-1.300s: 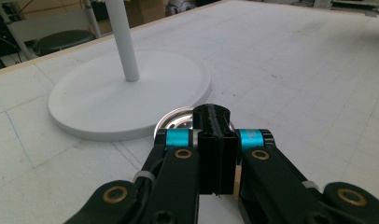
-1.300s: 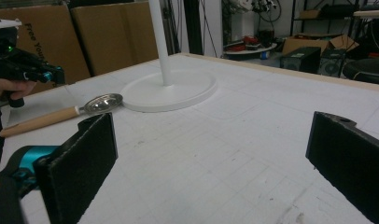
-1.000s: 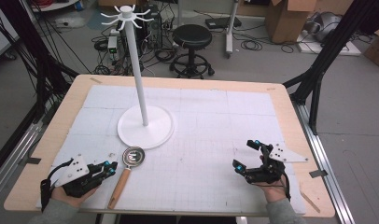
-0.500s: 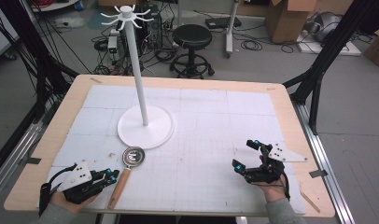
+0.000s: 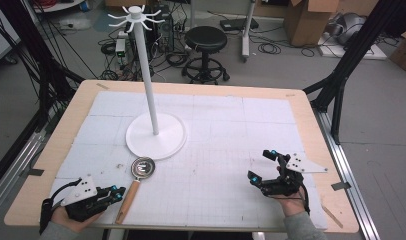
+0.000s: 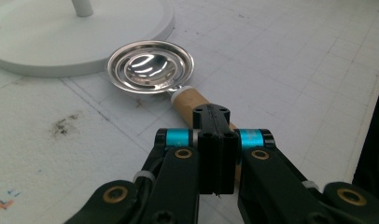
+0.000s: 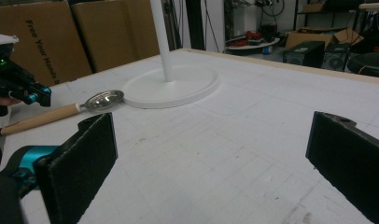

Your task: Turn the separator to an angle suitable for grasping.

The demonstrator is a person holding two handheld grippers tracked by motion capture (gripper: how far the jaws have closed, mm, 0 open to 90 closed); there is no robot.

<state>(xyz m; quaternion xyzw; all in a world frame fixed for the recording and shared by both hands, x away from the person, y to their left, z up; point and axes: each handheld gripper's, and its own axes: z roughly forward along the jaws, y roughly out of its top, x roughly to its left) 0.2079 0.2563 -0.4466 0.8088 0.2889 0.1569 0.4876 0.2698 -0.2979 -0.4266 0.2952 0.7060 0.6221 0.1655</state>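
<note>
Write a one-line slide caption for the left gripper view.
Shut left gripper poised above the wooden handle of a metal strainer beside the white stand base.

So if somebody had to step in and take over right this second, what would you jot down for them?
Left gripper: jaws shut with nothing between them, low over the table just beside the wooden handle of the strainer spoon.
Right gripper: jaws open, empty, resting near the table's right side.
Strainer spoon: flat on the white mat, its metal bowl close to the base of the white hook stand; whether they touch I cannot tell.
Done: nothing gripped or lifted yet.
Left: probably open the left jaws, take the spoon by its handle; perhaps hang it on the stand.
</note>
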